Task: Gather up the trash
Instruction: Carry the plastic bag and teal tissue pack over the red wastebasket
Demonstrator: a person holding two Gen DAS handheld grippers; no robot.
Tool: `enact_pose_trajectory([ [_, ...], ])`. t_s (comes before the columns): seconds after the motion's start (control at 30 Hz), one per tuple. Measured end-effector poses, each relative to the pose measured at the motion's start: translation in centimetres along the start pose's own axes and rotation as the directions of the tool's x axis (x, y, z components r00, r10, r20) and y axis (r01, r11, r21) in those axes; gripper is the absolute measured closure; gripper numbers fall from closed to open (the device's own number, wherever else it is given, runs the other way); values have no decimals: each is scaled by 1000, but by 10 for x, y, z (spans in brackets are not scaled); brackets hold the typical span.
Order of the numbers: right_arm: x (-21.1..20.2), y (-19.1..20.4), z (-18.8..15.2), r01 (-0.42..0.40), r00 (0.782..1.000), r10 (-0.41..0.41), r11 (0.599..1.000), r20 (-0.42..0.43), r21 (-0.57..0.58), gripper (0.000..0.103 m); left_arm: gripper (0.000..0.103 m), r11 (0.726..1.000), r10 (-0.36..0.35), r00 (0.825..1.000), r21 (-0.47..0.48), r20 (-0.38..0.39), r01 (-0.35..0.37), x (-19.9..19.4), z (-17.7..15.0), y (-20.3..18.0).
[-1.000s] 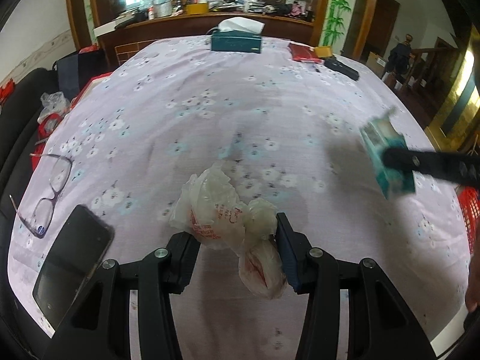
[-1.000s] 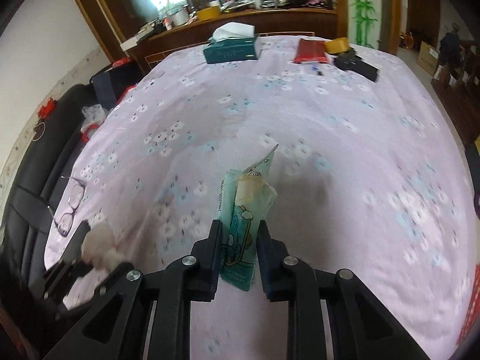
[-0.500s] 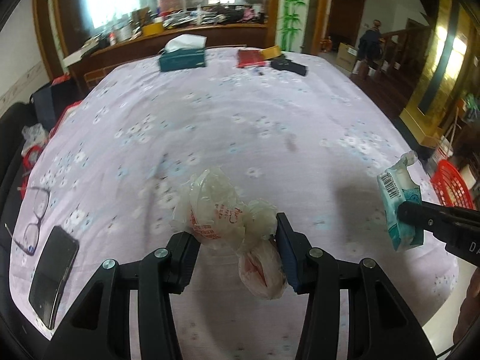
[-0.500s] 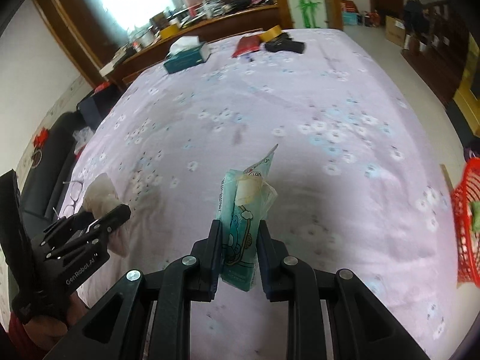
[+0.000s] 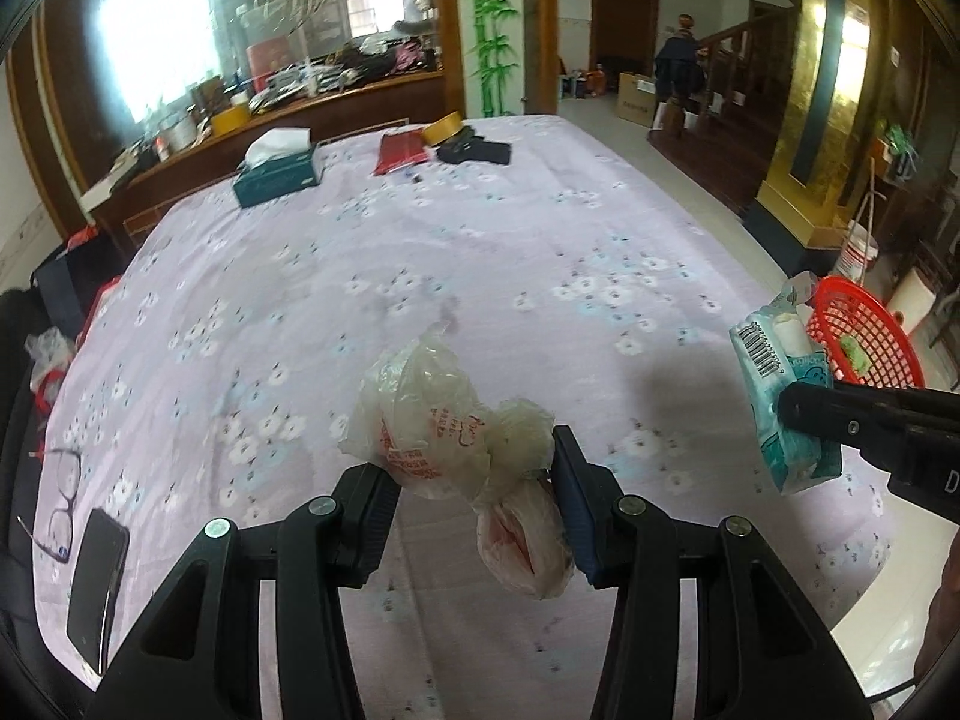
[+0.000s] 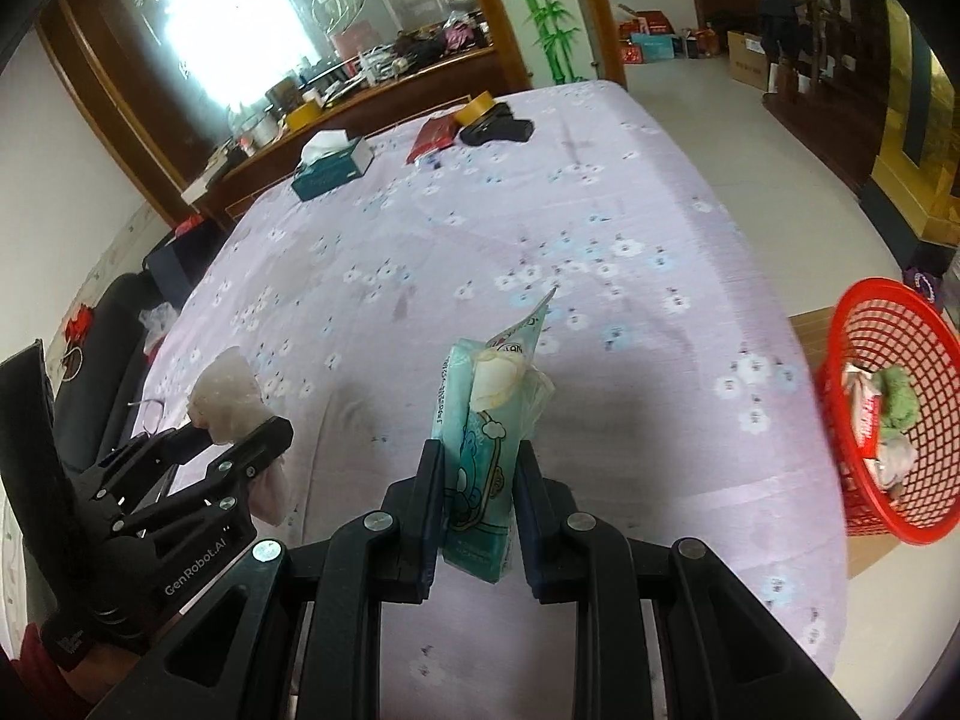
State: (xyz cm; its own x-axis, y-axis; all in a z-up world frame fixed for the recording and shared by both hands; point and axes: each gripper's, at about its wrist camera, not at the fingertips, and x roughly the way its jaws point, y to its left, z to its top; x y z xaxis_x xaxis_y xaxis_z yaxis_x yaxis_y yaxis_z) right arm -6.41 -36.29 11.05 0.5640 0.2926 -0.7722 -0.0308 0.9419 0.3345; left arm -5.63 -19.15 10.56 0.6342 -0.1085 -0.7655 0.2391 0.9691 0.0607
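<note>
Nearest the left wrist camera, the left gripper (image 5: 474, 480) is clenched on a crumpled clear plastic bag (image 5: 432, 420) with red printing too creased to read; a second knotted lump of it hangs below the jaws, above the table's near edge. Seen from the right wrist camera, that gripper's body carries the white lettering "GenRobot.AI". The right gripper (image 6: 477, 474) grips a teal tissue packet (image 6: 480, 438) upright between its pads; the packet shows a cartoon figure, a barcode on its side in the left view, and a torn top with white tissue poking out. Its small lettering cannot be read. Both pieces of trash are held in the air over the table (image 5: 480, 252), which wears a lilac cloth printed with white flowers. On the cloth at near left lie a dark phone (image 5: 96, 588) and a pair of glasses (image 5: 60, 504). Off the table's right edge stands a red mesh basket (image 6: 888, 420) holding crumpled wrappers and something green. At the far end sit a teal tissue box (image 5: 276, 174), a red packet (image 5: 399, 150), a roll of tape (image 5: 441, 126) and a black pouch (image 5: 474, 150).
</note>
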Motion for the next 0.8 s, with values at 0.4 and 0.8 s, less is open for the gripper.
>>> enact_pose_trajectory([
  [0.4,-30,-29,-4,-2,999,-1,999,46,53,80,56,998,-9,999,69,34,7,-13,9,-38],
  [0.8,-53,-46,0,-7,996,0,997,94,74,80,56,995,-18,997,101,75,11,-23,22,-60],
])
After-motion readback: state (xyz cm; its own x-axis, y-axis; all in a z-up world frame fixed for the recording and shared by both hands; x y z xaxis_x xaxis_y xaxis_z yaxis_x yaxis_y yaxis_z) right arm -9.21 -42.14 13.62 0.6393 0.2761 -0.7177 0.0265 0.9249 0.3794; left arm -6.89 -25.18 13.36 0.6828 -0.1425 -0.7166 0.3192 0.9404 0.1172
